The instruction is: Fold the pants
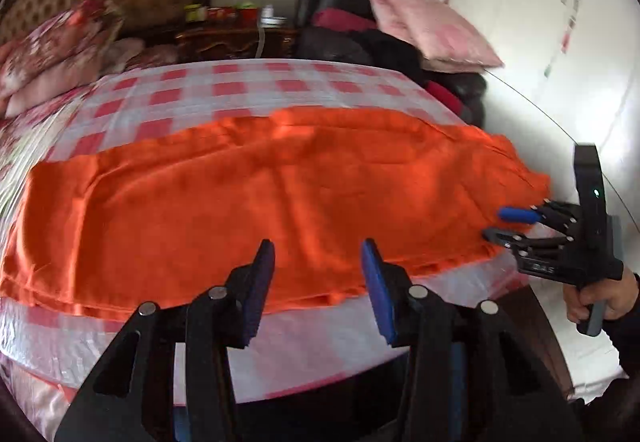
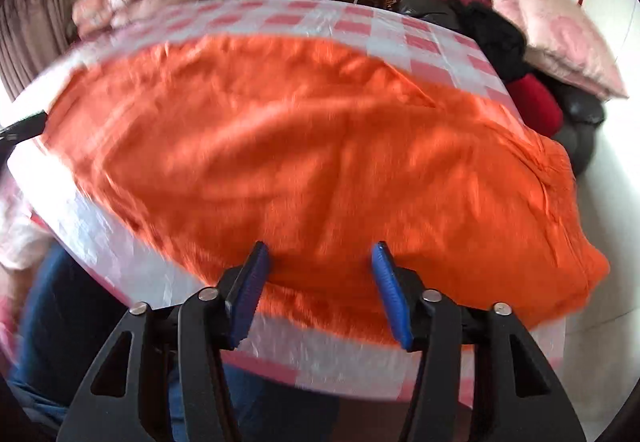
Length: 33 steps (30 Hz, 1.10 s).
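Orange pants [image 1: 260,194] were spread flat and lengthwise across the red-and-white checked cover [image 1: 224,82] of the bed, near edge lying just inside the bed's front edge. No fold could be made out yet, so this was judged to be the very start: grab points being lined up. The left tool [image 1: 318,254] was held released, jaws spread wide, poised at the near hem around the middle of the pants, nothing gripped. The right tool [image 2: 320,256] was likewise released and empty; in the left view it [image 1: 506,224] was seen at the right end of the pants, tips close to the cloth. Next, both tools would probably need to be lowered onto the near edge and clenched on it, so it can be carried over to the far edge.
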{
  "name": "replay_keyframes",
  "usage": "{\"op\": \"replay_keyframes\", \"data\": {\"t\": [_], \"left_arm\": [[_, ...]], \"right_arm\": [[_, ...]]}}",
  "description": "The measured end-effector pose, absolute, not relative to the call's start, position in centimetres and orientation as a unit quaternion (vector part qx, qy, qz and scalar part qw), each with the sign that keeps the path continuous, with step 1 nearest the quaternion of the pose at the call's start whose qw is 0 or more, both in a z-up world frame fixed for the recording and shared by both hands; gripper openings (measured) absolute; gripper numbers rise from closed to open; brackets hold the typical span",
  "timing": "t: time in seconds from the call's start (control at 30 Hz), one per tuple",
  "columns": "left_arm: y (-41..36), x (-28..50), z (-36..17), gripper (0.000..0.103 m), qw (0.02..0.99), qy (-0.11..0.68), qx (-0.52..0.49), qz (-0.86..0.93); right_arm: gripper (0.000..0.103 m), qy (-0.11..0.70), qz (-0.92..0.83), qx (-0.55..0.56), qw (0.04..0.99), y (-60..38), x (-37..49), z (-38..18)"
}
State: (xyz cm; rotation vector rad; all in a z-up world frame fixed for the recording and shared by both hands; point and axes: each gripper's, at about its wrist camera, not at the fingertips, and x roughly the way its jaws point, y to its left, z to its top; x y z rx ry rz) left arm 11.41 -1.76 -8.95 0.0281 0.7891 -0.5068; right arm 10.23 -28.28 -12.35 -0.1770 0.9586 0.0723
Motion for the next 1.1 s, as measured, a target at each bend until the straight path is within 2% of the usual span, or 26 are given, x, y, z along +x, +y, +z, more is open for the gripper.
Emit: {"op": "replay_keyframes", "data": {"t": [0.07,0.1,0.27,0.33,0.47,0.53,0.63,0.77,0.9,1.1], "left_arm": [[-5.7,10.8,-9.3,0.042,0.884,0.377,0.028,-0.277],[-7.4,10.5,-9.4,0.042,0.878,0.375,0.043,-0.295],[-15.1,9.6,-11.6,0.041,0.854,0.358,0.145,-0.348],[-17.4,9.6,-12.9,0.033,0.842,0.366,0.159,-0.363],[-21.3,8.9,-14.9,0.029,0.828,0.368,0.204,-0.37],[-22.2,9.2,-15.4,0.028,0.829,0.365,0.224,-0.36],[-22.2,9.5,-14.9,0.013,0.828,0.372,0.224,-0.356],[-22.2,9.3,-14.0,0.004,0.828,0.37,0.234,-0.35],[-21.3,7.6,-11.8,0.0,0.834,0.356,0.228,-0.355],[-21.5,6.7,-12.9,0.0,0.83,0.36,0.248,-0.346]], "right_arm": [[0.005,0.454,0.029,-0.111,0.884,-27.8,9.5,-11.7],[0.0,0.451,0.03,-0.112,0.885,-28.0,9.2,-11.4],[0.0,0.458,0.051,-0.02,0.887,-31.8,7.4,-10.4],[0.0,0.463,0.046,0.014,0.885,-33.5,6.2,-10.2],[0.0,0.464,0.038,0.045,0.884,-35.3,5.0,-10.6],[0.0,0.46,0.037,0.062,0.885,-35.6,4.8,-11.0],[0.005,0.452,0.037,0.085,0.887,-35.7,5.0,-11.3],[0.006,0.469,0.036,0.086,0.878,-35.5,5.9,-12.7],[0.006,0.466,0.031,0.083,0.88,-35.2,5.9,-12.8],[0.006,0.466,0.026,0.077,0.881,-35.0,5.7,-12.9]]}}
